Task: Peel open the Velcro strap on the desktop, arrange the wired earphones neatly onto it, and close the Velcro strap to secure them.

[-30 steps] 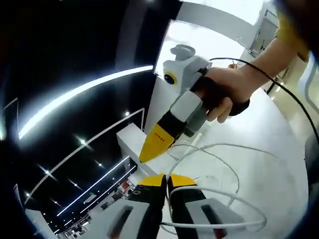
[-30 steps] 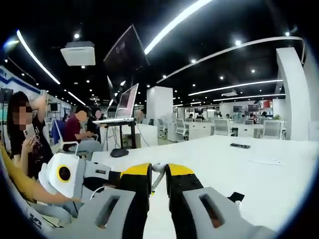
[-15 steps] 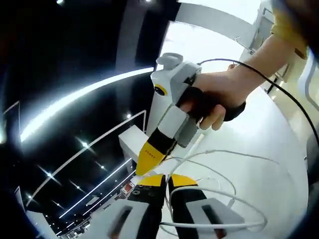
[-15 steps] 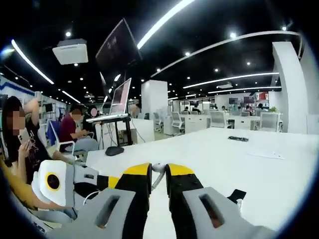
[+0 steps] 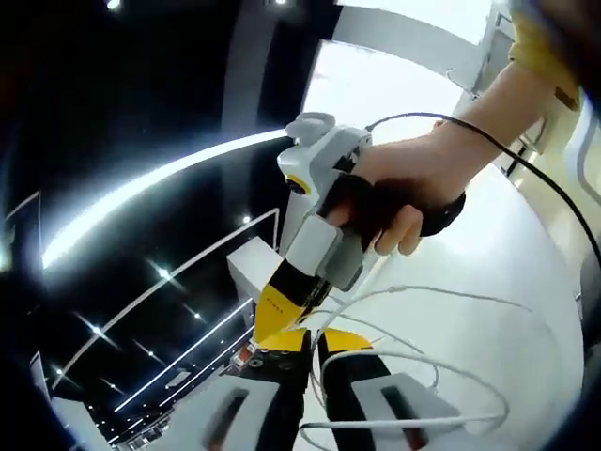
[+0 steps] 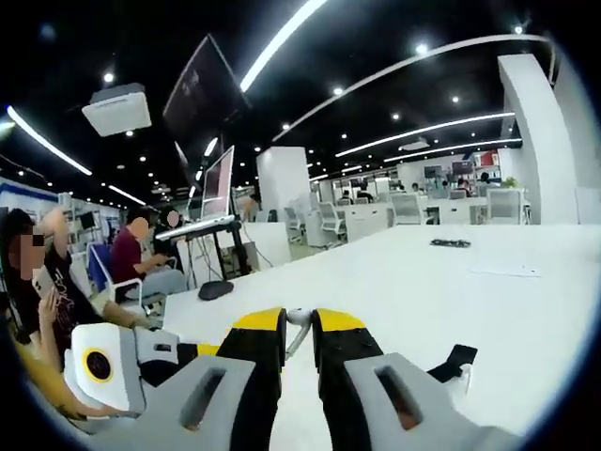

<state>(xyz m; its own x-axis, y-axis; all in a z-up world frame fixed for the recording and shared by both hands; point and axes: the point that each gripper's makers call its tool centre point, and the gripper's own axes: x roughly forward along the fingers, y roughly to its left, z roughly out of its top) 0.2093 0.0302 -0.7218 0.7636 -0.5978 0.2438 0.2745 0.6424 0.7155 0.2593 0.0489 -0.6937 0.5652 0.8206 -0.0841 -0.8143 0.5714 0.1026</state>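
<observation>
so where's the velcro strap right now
In the right gripper view, the black velcro strap lies on the white table, lower right, just beside the right gripper.

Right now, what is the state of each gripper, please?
Left gripper: shut on the white earphone cable.
Right gripper: shut on the same cable.

Yellow tips over black and grey bodies are seen on the left gripper (image 5: 313,340) and right gripper (image 6: 299,324). The earphone cable (image 5: 413,362) is white, like the desk (image 6: 451,291). A black strap (image 6: 452,362) is seen far right.
</observation>
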